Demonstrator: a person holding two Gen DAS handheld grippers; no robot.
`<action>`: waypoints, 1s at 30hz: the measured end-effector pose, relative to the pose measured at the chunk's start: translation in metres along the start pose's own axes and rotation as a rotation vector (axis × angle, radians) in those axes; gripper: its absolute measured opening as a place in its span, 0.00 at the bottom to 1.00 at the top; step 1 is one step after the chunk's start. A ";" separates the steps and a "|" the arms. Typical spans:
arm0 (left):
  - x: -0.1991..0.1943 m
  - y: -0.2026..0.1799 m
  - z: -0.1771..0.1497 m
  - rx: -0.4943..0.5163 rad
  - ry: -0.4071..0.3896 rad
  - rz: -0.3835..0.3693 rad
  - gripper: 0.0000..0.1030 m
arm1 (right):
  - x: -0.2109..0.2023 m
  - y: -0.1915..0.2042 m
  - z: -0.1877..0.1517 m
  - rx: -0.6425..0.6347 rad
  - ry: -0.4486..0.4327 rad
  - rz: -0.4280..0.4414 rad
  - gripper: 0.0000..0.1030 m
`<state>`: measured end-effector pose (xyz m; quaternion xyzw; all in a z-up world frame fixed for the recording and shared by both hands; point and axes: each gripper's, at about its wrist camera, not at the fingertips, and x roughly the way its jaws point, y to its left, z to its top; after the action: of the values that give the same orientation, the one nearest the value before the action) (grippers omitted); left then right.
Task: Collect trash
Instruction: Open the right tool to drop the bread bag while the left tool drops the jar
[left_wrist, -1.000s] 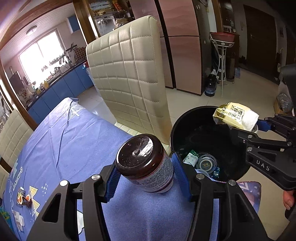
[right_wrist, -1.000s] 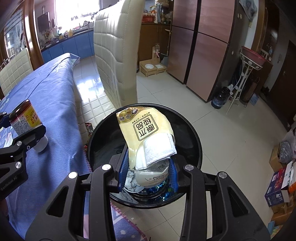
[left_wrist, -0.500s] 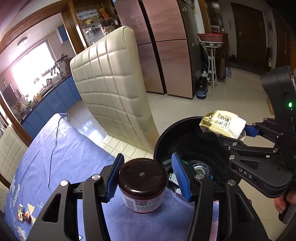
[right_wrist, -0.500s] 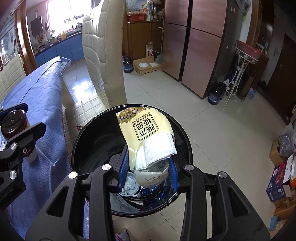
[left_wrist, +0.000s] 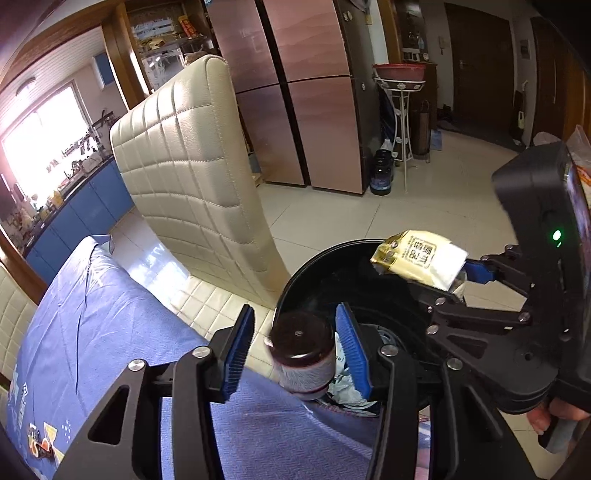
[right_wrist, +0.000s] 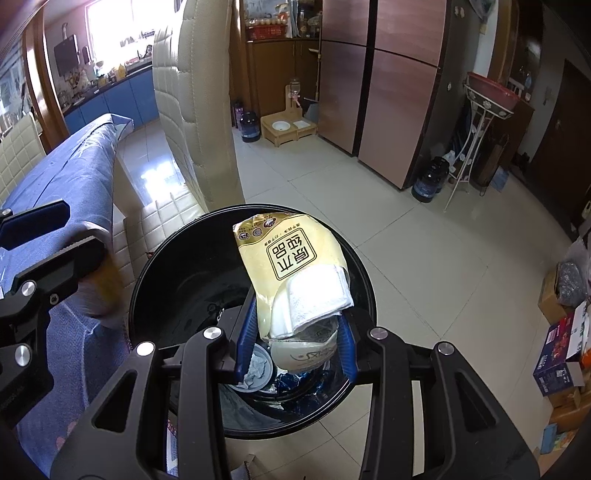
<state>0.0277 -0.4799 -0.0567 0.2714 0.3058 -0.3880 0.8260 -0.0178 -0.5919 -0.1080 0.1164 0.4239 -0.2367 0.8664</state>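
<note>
the left gripper (left_wrist: 295, 350) has just spread its jaws, so the jar (left_wrist: 303, 354) drops free at lower centre, over the black bin (left_wrist: 295, 280). the right gripper (right_wrist: 297, 339) pinches the yellow packet (right_wrist: 291, 266) above the bin opening, ready to let go.

left gripper (left_wrist: 295, 349): black frame, silver screws, blue ribbed pads | right gripper (right_wrist: 297, 341): same build, green light on housing

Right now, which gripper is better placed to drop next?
Right: right gripper clamps the yellow packet squarely over the bin. On the left gripper, jaws have just been opening; the jar is loose between them at the rim.
</note>
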 end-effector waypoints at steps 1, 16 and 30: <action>-0.001 0.000 0.001 -0.002 -0.004 -0.005 0.68 | 0.000 0.000 0.000 -0.003 -0.001 -0.001 0.39; -0.003 0.009 0.002 -0.033 -0.027 0.014 0.82 | 0.003 0.003 -0.001 -0.010 -0.002 0.015 0.39; -0.007 0.016 -0.001 -0.048 -0.027 0.023 0.82 | -0.004 0.011 0.001 -0.019 -0.026 0.011 0.65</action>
<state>0.0373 -0.4671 -0.0491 0.2499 0.3005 -0.3746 0.8408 -0.0138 -0.5813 -0.1045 0.1073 0.4144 -0.2291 0.8742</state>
